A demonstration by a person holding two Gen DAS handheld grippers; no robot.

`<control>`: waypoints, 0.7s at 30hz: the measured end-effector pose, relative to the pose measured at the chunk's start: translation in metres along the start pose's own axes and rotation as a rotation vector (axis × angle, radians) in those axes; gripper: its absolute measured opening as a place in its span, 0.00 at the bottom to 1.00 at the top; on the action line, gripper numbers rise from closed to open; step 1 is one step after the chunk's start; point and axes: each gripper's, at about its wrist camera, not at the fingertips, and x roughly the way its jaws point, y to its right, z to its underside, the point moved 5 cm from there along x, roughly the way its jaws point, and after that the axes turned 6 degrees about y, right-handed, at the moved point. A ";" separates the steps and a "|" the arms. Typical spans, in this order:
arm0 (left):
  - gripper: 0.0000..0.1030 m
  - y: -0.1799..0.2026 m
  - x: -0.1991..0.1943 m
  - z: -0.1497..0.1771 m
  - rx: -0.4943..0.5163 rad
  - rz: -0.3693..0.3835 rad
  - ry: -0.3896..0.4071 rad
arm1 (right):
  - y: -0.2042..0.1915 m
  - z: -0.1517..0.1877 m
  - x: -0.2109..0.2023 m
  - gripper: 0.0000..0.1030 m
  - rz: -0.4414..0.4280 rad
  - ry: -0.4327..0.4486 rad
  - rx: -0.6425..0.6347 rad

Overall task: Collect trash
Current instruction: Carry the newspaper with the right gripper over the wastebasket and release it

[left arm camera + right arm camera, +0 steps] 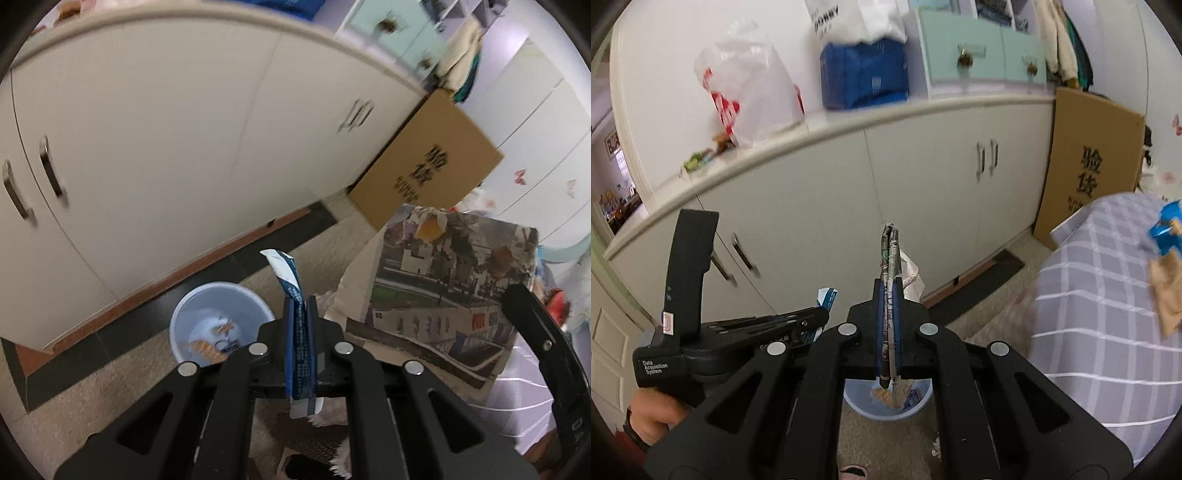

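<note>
My left gripper (300,325) is shut on a blue and white wrapper (286,271), held upright just right of a pale blue bin (207,306) on the floor with several scraps inside. My right gripper (889,314) is shut on a folded newspaper sheet (890,247), held above the same bin (857,404). The newspaper (443,299) fills the right of the left wrist view. The left gripper (809,323) and its wrapper (827,295) show at left in the right wrist view.
White cabinets (166,147) with a counter run behind. A cardboard box (436,158) leans at the right. A checked cloth (1108,314) covers a surface at right, with a blue wrapper (1165,221) and brown paper (1169,291) on it.
</note>
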 end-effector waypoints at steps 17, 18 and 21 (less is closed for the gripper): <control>0.61 -0.044 0.066 0.010 -0.014 -0.131 -0.101 | 0.012 0.055 0.075 0.04 0.033 -0.145 0.034; 0.61 -0.047 0.066 0.011 -0.019 -0.132 -0.104 | 0.011 0.058 0.077 0.04 0.032 -0.149 0.034; 0.61 -0.052 0.063 0.012 -0.031 -0.134 -0.104 | 0.008 0.062 0.082 0.04 0.028 -0.167 0.037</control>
